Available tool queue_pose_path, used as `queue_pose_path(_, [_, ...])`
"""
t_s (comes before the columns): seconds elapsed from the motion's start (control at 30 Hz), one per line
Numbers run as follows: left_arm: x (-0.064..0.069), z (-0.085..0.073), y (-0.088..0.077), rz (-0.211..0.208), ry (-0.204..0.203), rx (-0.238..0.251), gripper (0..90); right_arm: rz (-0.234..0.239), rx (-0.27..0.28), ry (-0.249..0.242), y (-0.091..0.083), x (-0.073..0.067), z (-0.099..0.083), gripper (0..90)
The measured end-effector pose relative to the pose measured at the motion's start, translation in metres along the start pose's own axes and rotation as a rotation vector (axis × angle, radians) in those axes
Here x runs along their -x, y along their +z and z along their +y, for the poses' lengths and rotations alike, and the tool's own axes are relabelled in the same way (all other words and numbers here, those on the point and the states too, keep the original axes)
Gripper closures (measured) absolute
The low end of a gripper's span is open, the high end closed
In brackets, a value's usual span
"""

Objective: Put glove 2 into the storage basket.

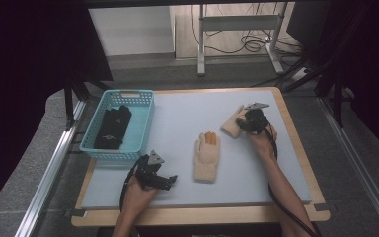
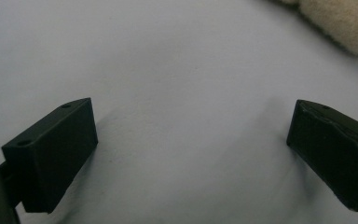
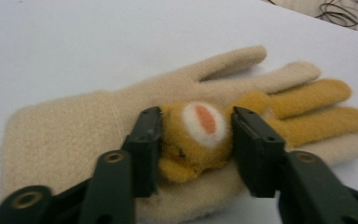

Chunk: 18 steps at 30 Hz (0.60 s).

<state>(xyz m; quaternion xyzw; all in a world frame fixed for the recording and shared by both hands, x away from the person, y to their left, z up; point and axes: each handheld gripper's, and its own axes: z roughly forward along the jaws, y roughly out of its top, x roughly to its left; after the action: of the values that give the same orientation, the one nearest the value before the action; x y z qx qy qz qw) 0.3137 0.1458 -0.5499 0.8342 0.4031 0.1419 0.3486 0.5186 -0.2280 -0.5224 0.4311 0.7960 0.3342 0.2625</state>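
High view, nearest first: the left gripper (image 1: pixel 165 178) rests at the table's (image 1: pixel 187 195) front edge, jaws spread wide over bare surface. Toward the table's middle lies a cream glove (image 1: pixel 207 158). At the far right, the right gripper (image 3: pixel 196 140) pinches the plush bear patch (image 3: pixel 196 135) on a second cream glove (image 3: pixel 65 140) (soft, light, limp; the raised patch offers the surest hold). Its cuff is cut off below, and the hand hides most of it from above. Dark gloves (image 1: pixel 112 127) fill the blue basket (image 1: pixel 140 127) at the table's left.
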Motion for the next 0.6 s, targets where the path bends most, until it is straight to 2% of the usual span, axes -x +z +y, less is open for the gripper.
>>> queue_pose_path(0.13, [0.000,0.000,0.000,0.001,0.006,-0.002,2.1,0.032,-0.003,0.035,-0.005,0.006,0.001,60.5])
queue_pose_path(0.3, [0.000,0.000,0.000,0.001,0.005,-0.002,2.0,0.057,0.040,0.049,-0.018,0.010,0.001,60.8])
queue_pose_path(0.4, [0.000,0.000,0.000,0.001,0.005,-0.002,2.0,0.068,0.051,0.040,-0.028,0.011,0.004,60.7])
queue_pose_path(0.6, [0.000,0.000,0.000,0.001,0.005,-0.002,2.1,0.125,0.087,0.013,-0.054,0.011,0.009,60.6])
